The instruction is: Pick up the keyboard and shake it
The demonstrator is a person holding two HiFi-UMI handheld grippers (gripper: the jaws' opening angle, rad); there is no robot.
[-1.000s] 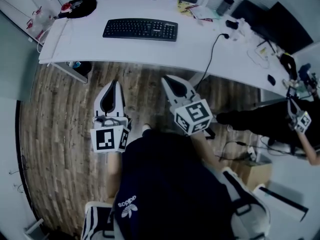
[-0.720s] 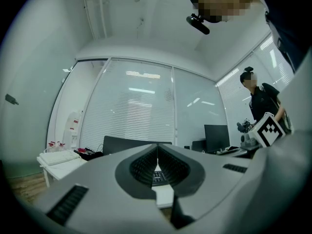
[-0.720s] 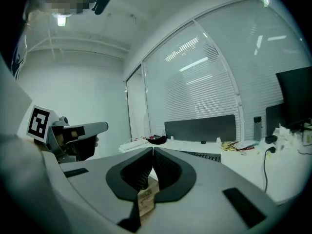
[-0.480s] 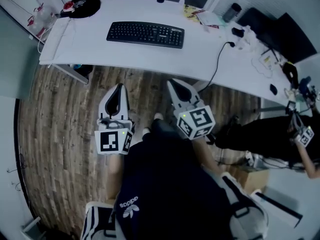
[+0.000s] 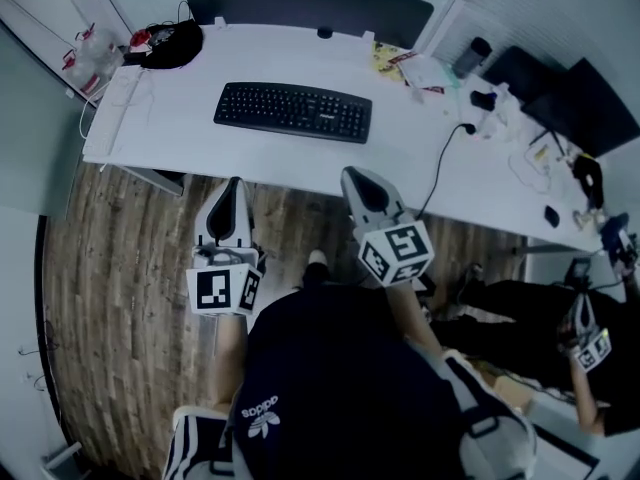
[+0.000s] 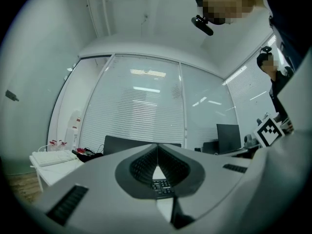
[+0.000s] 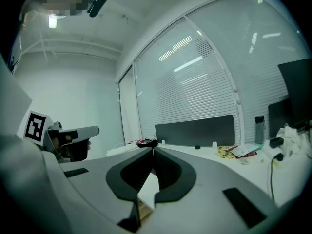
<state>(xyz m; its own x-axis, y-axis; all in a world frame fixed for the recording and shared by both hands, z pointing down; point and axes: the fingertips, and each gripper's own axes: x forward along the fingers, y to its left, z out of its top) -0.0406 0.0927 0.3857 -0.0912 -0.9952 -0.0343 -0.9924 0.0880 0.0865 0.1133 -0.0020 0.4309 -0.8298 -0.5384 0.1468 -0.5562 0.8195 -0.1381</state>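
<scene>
Evidently, the left tongs (image 5: 233, 181) and right tongs (image 5: 352, 174) were both fully closed and empty, short of the keyboard (image 5: 292, 111) lying on the tabletop (image 5: 180, 103).

Keyboard (image 6: 160, 186) mostly hidden behind the left gripper (image 6: 157, 146), second person (image 5: 540, 313) cut off at the picture edge, small desk bits (image 5: 535, 150) too tiny to tell.

A long white desk (image 5: 170, 133) stands on a wood-plank floor (image 5: 110, 268). A black keyboard (image 5: 293, 111) lies flat near the desk's middle, lengthwise along the front edge. A black bundle (image 5: 168, 41) sits at the far left corner. Well to the keyboard's right are loose papers (image 5: 405, 63), a grey bottle (image 5: 470, 56) and a black cable (image 5: 441, 153) running off the front edge.
</scene>
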